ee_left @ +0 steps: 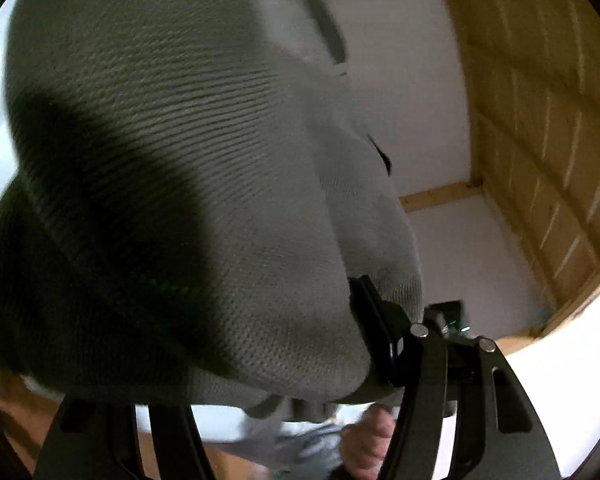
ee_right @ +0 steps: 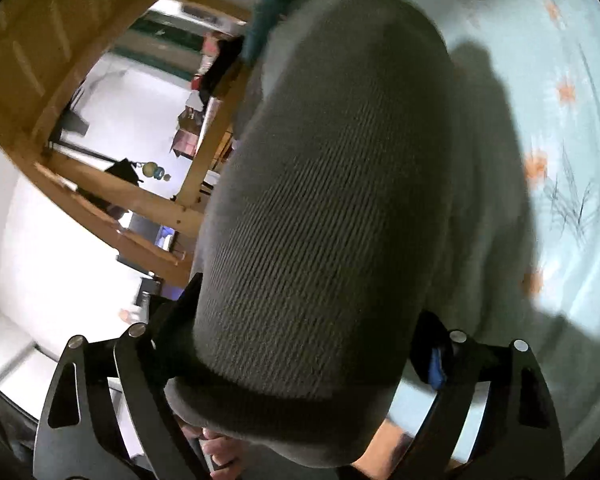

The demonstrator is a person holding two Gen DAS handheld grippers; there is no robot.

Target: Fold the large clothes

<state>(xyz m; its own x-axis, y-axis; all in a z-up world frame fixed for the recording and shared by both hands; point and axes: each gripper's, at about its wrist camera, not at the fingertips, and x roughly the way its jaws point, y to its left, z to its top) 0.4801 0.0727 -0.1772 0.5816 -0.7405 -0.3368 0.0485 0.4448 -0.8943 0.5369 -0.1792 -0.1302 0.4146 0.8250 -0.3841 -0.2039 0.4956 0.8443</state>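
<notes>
Left gripper (ee_left: 236, 360), a black two-finger claw, has its jaws partly closed around a thick bunch of the grey ribbed knit garment (ee_left: 160, 184); only the right-hand black finger (ee_left: 374, 332) shows, pressed against the cloth, while the other side is buried under it. Seen from the left wrist, the garment bulges up and away from the jaws, filling most of the view, its fine horizontal ribs soft and partly in shadow. Right of the garment stand a white wall (ee_left: 412, 100) and pale wooden slats (ee_left: 540, 128).

Right gripper (ee_right: 296, 344), its jaws wide, clasps another rounded fold of the garment, black fingers (ee_right: 180, 312) hugging both flanks. Below the garment a hand (ee_right: 220, 452) shows. Left of the garment runs a pale wooden frame (ee_right: 148, 204); right of it lies a light blue bedsheet with orange flowers (ee_right: 572, 128), under the cloth's trailing part.
</notes>
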